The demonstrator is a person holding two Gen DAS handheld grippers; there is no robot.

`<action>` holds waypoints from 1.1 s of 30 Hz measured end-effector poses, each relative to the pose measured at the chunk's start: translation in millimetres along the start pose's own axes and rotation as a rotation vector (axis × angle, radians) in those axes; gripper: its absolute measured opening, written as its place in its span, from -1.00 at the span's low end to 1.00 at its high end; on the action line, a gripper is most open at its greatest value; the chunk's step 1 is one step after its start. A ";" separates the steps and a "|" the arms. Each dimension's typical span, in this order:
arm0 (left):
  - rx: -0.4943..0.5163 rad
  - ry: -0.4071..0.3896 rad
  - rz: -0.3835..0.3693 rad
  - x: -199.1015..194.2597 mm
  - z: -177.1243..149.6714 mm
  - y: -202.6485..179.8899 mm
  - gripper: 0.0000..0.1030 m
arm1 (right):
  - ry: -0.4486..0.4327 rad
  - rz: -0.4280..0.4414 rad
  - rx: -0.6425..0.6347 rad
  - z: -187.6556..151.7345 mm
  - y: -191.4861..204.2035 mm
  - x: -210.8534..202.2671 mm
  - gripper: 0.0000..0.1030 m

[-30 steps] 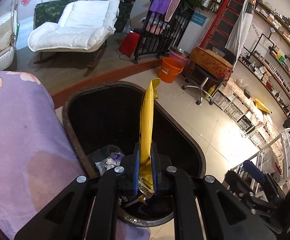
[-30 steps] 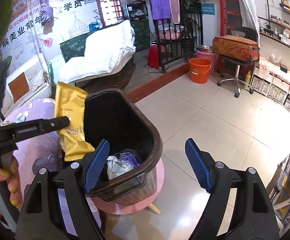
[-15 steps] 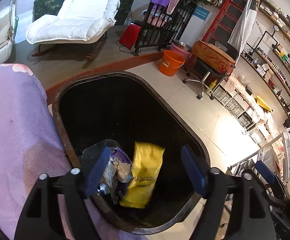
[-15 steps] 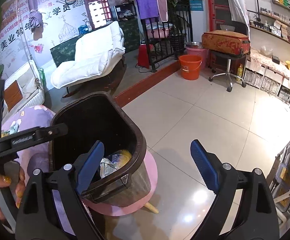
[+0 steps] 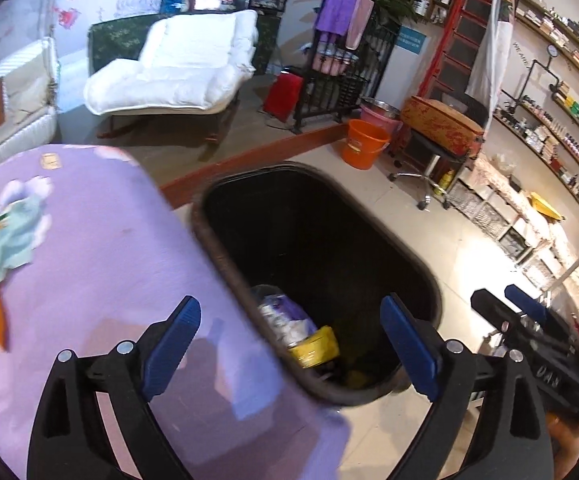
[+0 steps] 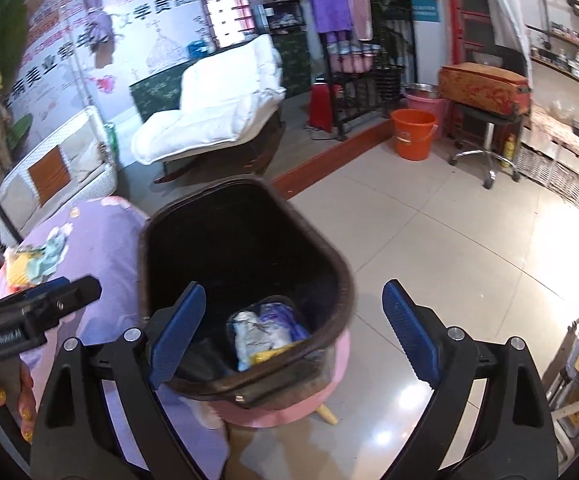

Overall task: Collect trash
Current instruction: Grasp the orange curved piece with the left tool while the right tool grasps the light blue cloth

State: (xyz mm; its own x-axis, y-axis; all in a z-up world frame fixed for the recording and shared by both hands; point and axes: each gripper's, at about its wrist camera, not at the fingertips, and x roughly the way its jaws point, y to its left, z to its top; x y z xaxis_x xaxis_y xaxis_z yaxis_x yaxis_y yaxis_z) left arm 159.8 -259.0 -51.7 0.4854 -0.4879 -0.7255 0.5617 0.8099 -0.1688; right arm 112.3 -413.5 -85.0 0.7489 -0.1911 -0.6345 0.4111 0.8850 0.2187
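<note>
With the yellow wrapper (image 5: pixel 314 347) lying in the black bin (image 5: pixel 225 240), remaining trash (image 5: pixel 3 240) sat far left on the purple-covered table (image 5: pixel 101 248), nearer the left gripper (image 5: pixel 289 344), whose just-opened jaws were empty like the right gripper's (image 6: pixel 291 334).

My two wrist cameras look steeply down from close above; both share the dark oval plastic trash bin (image 5: pixel 417 276) (image 6: pixel 329 264) and the lilac bedspread's edge (image 5: pixel 193 240) (image 6: pixel 101 216).

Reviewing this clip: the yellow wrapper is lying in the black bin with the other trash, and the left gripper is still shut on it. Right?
Not quite. The yellow wrapper does lie in the black bin with the other trash, but the left gripper is open, its fingers having just spread with nothing between them, as the left wrist view shows.
</note>
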 end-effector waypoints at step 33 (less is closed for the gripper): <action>-0.265 0.121 0.288 -23.0 -20.5 227.0 -0.37 | 0.174 0.422 -0.339 13.0 198.0 8.7 0.73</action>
State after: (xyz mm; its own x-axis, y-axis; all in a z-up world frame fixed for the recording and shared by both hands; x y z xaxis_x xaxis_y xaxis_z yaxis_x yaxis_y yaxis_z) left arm 262.4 -57.2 -87.0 0.5067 -0.2003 -0.8385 0.2151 0.9713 -0.1020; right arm 206.9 -245.5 -37.6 0.7039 0.2563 -0.6624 -0.1171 0.9617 0.2477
